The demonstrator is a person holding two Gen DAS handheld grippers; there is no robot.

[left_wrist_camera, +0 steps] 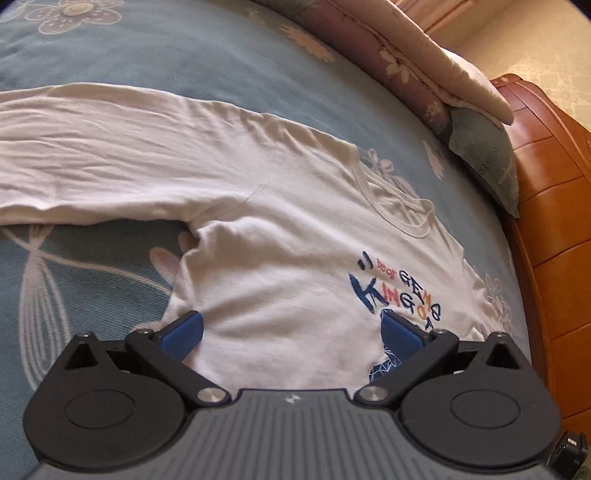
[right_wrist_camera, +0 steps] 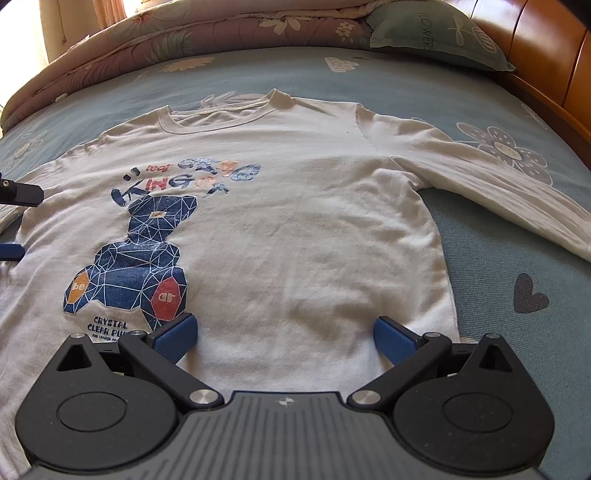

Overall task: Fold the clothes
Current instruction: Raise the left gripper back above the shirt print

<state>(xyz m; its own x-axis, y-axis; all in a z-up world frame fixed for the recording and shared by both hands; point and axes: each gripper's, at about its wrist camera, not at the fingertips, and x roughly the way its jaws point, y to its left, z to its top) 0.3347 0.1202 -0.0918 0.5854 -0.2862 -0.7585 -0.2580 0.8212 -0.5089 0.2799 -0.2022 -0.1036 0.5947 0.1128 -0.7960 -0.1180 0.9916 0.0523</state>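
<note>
A white long-sleeved shirt point(right_wrist_camera: 295, 229) with a blue bear print point(right_wrist_camera: 144, 254) lies flat and face up on the bed, neck toward the headboard, both sleeves spread out. In the left wrist view the shirt point(left_wrist_camera: 258, 229) fills the middle, one sleeve point(left_wrist_camera: 92, 155) stretching off to the left. My left gripper point(left_wrist_camera: 291, 332) hovers open over the shirt's body near the side seam, nothing between its blue pads. My right gripper point(right_wrist_camera: 286, 338) stands open over the lower right of the shirt, also holding nothing. Part of the left gripper point(right_wrist_camera: 20, 194) shows at the right wrist view's left edge.
The bed has a light blue floral sheet point(right_wrist_camera: 498, 280). A folded quilt point(right_wrist_camera: 184, 33) and a green pillow point(right_wrist_camera: 436, 33) lie along the head end. A wooden headboard point(left_wrist_camera: 554, 221) borders the bed. Bare sheet lies on either side of the shirt.
</note>
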